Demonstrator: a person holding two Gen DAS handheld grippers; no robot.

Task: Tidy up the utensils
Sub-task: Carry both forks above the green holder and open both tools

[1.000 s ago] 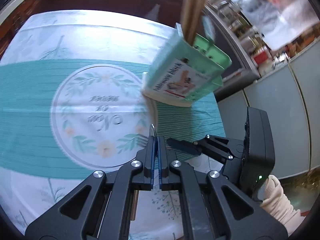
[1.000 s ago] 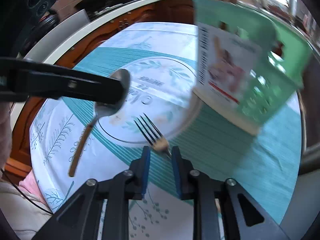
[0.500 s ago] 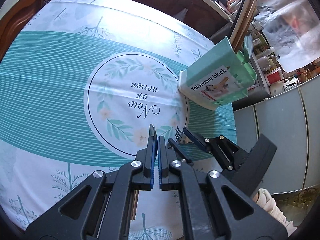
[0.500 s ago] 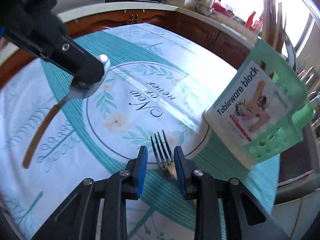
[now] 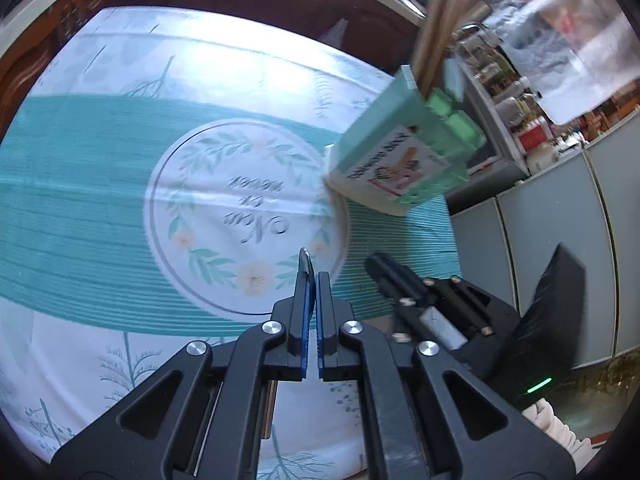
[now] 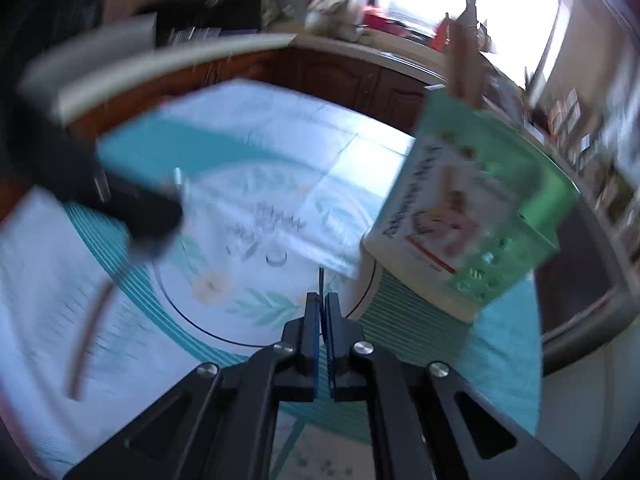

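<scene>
My left gripper is shut on a spoon, seen edge-on; its wooden handle runs back under the jaws. In the right wrist view the left gripper shows blurred with the spoon handle hanging below. My right gripper is shut on a fork, turned edge-on. The right gripper also shows in the left wrist view. A green tableware holder with wooden chopsticks stands at the right of the round table; it also shows in the right wrist view.
The table wears a teal and white cloth with a round floral print. Dark wooden cabinets lie beyond the table. Grey cabinet doors and a cluttered shelf stand at the right.
Both grippers have swung with their utensils; the fork has rolled from flat to edge-on in the right jaws. The holder appears larger and closer in both views.
</scene>
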